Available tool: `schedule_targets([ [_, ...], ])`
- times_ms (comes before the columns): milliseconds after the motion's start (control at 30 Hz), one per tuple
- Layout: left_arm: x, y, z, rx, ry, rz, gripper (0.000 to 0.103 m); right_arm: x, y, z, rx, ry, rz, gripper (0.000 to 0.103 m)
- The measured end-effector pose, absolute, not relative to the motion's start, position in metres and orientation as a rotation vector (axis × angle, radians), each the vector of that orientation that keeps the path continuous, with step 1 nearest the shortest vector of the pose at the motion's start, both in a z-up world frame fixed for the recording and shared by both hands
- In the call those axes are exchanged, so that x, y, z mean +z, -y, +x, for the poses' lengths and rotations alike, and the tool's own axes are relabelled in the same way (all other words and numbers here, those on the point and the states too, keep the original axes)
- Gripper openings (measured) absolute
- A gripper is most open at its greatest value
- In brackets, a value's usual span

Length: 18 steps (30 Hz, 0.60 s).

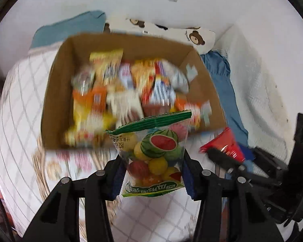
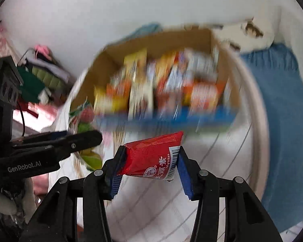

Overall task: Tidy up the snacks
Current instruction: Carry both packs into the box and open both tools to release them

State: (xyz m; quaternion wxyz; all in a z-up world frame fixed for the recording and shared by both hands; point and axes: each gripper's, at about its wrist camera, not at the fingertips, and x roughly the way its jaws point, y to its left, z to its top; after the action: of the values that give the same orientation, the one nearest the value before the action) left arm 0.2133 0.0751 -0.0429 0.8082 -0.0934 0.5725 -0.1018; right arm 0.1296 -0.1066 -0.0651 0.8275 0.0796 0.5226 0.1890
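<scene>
My left gripper [image 1: 152,173] is shut on a clear green-edged bag of fruit-shaped candy [image 1: 154,153], held just in front of an open cardboard box [image 1: 56,76] full of blurred snack packets [image 1: 119,92]. My right gripper [image 2: 150,161] is shut on a red snack packet [image 2: 151,157], also held before the box [image 2: 204,38]. The right gripper with the red packet [image 1: 224,144] shows at the right of the left wrist view. The left gripper [image 2: 50,149] with the candy bag [image 2: 81,117] shows at the left of the right wrist view.
The box sits on a white quilted bed cover [image 1: 16,121]. Blue cloth [image 2: 288,121] lies to the right, a bear-print pillow [image 1: 196,36] behind the box. Clutter of clothes [image 2: 44,74] is at the left. A white wall [image 1: 151,0] stands behind.
</scene>
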Motion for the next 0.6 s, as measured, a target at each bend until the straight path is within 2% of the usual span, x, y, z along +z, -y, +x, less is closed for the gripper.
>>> schedule_targets([
  [167, -0.068, -0.070, 0.281, -0.153, -1.317, -0.131, 0.047, -0.054, 0.119, 0.208, 0.310, -1.081, 0.140, 0.052],
  [400, -0.116, -0.075, 0.328, -0.080, -1.446, -0.089, 0.048, -0.085, 0.125, 0.301, 0.219, -1.190, 0.099, 0.053],
  [467, -0.124, -0.080, 0.334, -0.067, -1.486, -0.113, 0.048, -0.094, 0.125, 0.318, 0.204, -1.222, 0.099, 0.065],
  [500, -0.129, -0.084, 0.335, -0.057, -1.507, -0.139, 0.053, -0.099, 0.123, 0.324, 0.194, -1.240, 0.088, 0.084],
  [533, -0.130, -0.086, 0.337, -0.053, -1.509, -0.147, 0.064, -0.103, 0.123, 0.327, 0.197, -1.257, 0.089, 0.092],
  [567, -0.130, -0.088, 0.337, -0.042, -1.500, -0.141, 0.071, -0.106, 0.121, 0.332, 0.215, -1.266, 0.106, 0.093],
  [600, -0.130, -0.090, 0.338, -0.030, -1.490, -0.130, 0.084, -0.108, 0.119, 0.334, 0.209, -1.275, 0.104, 0.094],
])
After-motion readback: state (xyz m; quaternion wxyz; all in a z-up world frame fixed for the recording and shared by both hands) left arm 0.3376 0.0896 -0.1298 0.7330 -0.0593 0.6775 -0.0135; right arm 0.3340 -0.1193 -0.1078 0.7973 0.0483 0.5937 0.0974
